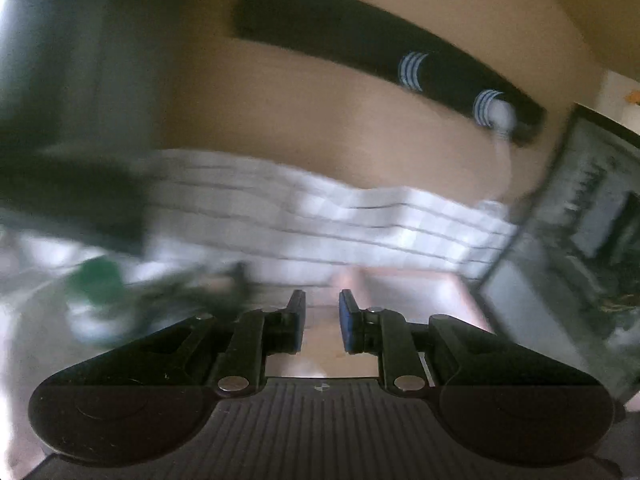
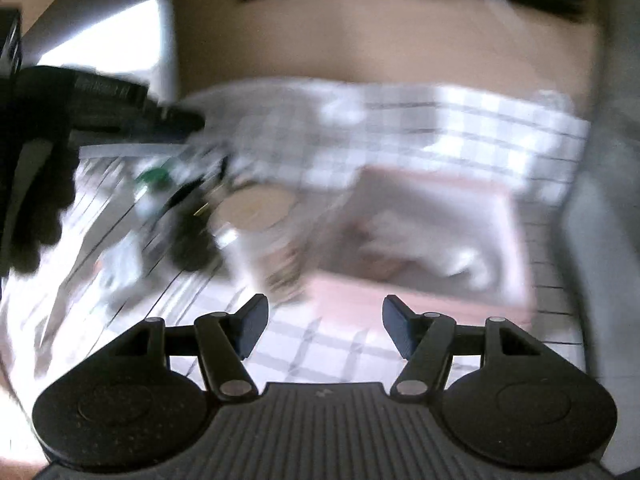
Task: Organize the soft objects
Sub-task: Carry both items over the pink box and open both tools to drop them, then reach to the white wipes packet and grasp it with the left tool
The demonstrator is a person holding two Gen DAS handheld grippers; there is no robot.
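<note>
Both views are badly motion-blurred. A white cloth with dark grid lines [image 1: 320, 216] covers the surface ahead; it also shows in the right wrist view [image 2: 400, 132]. A pink container [image 2: 420, 240] holds pale soft items [image 2: 432, 248] just ahead of my right gripper [image 2: 324, 320], which is open and empty. My left gripper [image 1: 322, 308] has its jaws a narrow gap apart with nothing between them. The left gripper body shows as a dark shape [image 2: 100, 108] at the left of the right wrist view.
A black bar with white stripes [image 1: 380, 48] hangs on the beige wall. A dark framed panel [image 1: 580, 220] stands at the right. A green-topped object [image 2: 154, 178], a dark object [image 2: 192, 236] and a round tan lid [image 2: 256, 208] lie at left.
</note>
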